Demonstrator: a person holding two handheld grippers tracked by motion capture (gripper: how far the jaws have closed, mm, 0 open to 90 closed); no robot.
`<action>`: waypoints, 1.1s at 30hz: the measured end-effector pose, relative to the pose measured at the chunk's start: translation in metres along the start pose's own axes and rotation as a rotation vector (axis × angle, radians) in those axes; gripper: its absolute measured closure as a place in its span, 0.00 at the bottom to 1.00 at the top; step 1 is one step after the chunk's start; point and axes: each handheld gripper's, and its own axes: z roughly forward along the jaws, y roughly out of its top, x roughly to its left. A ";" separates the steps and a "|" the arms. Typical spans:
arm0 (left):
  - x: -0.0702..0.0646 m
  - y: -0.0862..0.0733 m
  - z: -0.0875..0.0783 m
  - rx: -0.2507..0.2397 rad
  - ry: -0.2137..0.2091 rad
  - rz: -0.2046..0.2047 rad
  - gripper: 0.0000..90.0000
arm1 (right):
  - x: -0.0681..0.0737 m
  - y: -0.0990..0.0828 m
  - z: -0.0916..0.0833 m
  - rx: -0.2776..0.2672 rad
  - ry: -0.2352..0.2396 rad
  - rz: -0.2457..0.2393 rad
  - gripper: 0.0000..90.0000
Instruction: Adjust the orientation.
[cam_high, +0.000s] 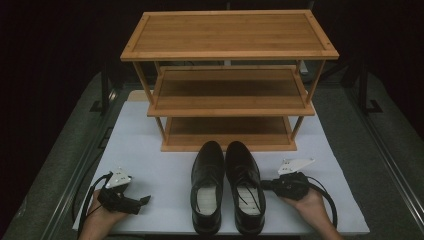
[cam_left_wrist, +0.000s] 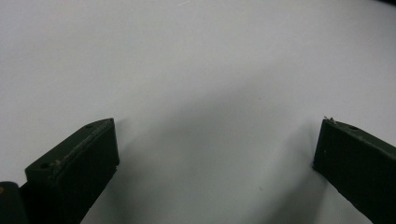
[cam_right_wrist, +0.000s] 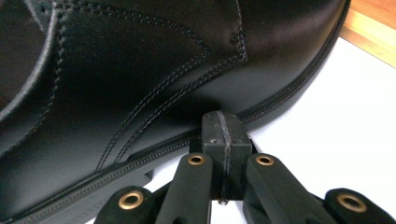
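Observation:
Two black leather dress shoes stand side by side on the white mat, toes toward the rack: the left shoe (cam_high: 208, 186) and the right shoe (cam_high: 244, 185). My right gripper (cam_high: 264, 184) lies low on the mat at the outer side of the right shoe (cam_right_wrist: 140, 70). Its jaws are shut together with nothing between them, and their tip (cam_right_wrist: 223, 127) touches the shoe's sole edge. My left gripper (cam_high: 146, 199) rests at the mat's front left, apart from the shoes. Its jaws (cam_left_wrist: 215, 154) stand wide open over bare mat.
A three-tier bamboo shoe rack (cam_high: 229, 55) stands at the back of the white mat (cam_high: 145, 150), its shelves bare. Dark grey table borders with metal rails (cam_high: 385, 150) run along both sides. A cable (cam_high: 327, 200) loops behind my right hand.

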 end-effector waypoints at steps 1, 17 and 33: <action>0.000 0.000 0.000 0.000 0.000 0.000 0.00 | 0.000 0.000 0.000 -0.002 0.002 0.004 1.00; 0.000 0.000 0.000 -0.003 0.002 0.001 0.00 | 0.014 0.000 0.004 0.003 0.044 -0.025 1.00; -0.001 0.004 -0.005 -0.024 -0.022 -0.008 0.03 | 0.002 -0.007 -0.014 -0.047 -0.056 0.042 0.61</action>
